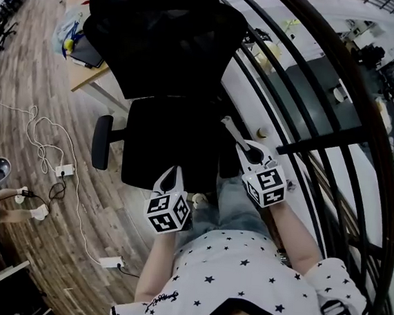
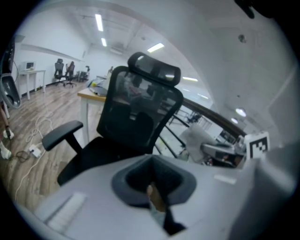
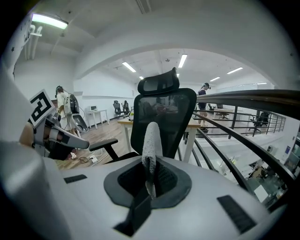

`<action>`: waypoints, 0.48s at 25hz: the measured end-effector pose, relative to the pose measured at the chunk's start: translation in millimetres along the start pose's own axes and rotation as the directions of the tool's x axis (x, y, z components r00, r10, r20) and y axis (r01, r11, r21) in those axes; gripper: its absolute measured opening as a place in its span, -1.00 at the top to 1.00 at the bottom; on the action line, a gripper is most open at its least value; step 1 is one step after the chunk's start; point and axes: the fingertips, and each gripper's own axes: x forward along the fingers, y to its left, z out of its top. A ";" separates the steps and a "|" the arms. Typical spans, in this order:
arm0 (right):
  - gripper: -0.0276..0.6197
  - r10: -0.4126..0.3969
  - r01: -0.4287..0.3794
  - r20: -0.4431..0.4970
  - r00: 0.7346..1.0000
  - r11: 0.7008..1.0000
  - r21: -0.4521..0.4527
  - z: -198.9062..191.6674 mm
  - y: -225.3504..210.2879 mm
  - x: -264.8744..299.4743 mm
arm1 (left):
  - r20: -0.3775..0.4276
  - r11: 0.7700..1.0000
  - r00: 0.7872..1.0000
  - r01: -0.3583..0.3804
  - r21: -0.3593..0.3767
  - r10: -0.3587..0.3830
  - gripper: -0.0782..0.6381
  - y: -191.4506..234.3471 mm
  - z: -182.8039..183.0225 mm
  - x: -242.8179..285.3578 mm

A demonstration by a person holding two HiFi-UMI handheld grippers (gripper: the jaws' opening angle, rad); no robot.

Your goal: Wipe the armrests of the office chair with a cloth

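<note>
The right tool [image 3: 150,183] was clamped on a pale cloth [image 3: 151,140] (rolled, standing upright) at centre frame, before the chair [image 3: 164,117]. The left tool [image 2: 153,191] was closed, empty, with an armrest [image 2: 61,133] at middle left.

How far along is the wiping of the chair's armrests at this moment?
Done: the cloth is clamped in the right gripper. In hand: that gripper hangs short of the office chair, with the cloth touching nothing. Left: wiping the visible armrest, then the other one, which is not clearly in view.
</note>
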 end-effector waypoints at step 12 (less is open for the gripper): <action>0.83 0.016 -0.020 -0.114 0.993 0.999 -0.033 -43.9 -55.5 57.5 | -0.087 0.999 0.995 -0.045 -0.005 0.044 0.76 -4.6 -10.3 53.4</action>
